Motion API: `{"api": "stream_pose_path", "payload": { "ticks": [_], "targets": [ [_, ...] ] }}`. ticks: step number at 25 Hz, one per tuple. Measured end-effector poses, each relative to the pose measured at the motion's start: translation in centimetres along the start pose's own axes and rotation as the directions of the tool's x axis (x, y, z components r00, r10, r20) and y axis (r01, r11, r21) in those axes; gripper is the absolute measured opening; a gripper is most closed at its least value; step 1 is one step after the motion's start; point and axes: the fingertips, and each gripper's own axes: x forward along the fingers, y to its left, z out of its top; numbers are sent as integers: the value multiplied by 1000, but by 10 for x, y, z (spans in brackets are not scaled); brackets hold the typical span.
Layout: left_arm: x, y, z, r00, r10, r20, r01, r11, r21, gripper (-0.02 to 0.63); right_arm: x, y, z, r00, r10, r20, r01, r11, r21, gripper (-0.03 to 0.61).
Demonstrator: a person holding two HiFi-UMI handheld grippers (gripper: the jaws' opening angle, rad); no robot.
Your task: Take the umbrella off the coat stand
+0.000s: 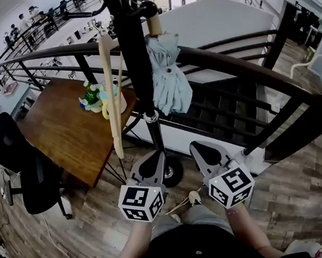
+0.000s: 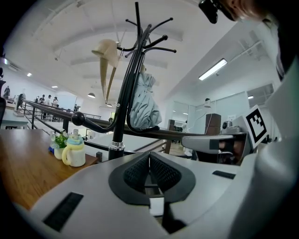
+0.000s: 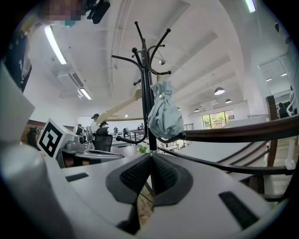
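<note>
A pale blue folded umbrella (image 1: 167, 76) hangs by its tan handle (image 1: 154, 24) from a hook of the black coat stand (image 1: 136, 71), on the right side of the pole. Both grippers sit low and near me, short of the stand. My left gripper (image 1: 151, 162) is by the pole's foot, my right gripper (image 1: 204, 151) below the umbrella. Each is shut with nothing between its pads. In the left gripper view the umbrella (image 2: 143, 103) hangs above the left gripper (image 2: 149, 157). In the right gripper view the umbrella (image 3: 164, 115) hangs above the right gripper (image 3: 151, 159).
A long beige piece (image 1: 111, 90) hangs from the stand's left side. A wooden table (image 1: 58, 133) with a small plant (image 1: 92, 97) and a yellow-handled bottle (image 2: 74, 150) stands at left. A dark curved railing (image 1: 246, 68) runs behind the stand. A black office chair (image 1: 31, 170) is at lower left.
</note>
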Motion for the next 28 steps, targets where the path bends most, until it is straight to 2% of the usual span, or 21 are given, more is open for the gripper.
{"api": "stream_pose_path", "payload": {
  "ticks": [7,13,21,28],
  "targets": [
    [23,5,18,997,63,39,-62,998,-32,17,15,-32,27,997,55,49,-55,998,-6,29],
    [38,10,29,991,115,70,-113,993,-27,17,26,-51,57,985,127,113,-123,992,-36,29],
    [46,10,48,981,166,101,-167,986,2,17,39,-59,124,940,262,221,-239,963,-124,29],
    [46,6,67,974,190,121,-194,981,26,17,59,-55,165,901,368,230,-317,920,-228,29]
  ]
}}
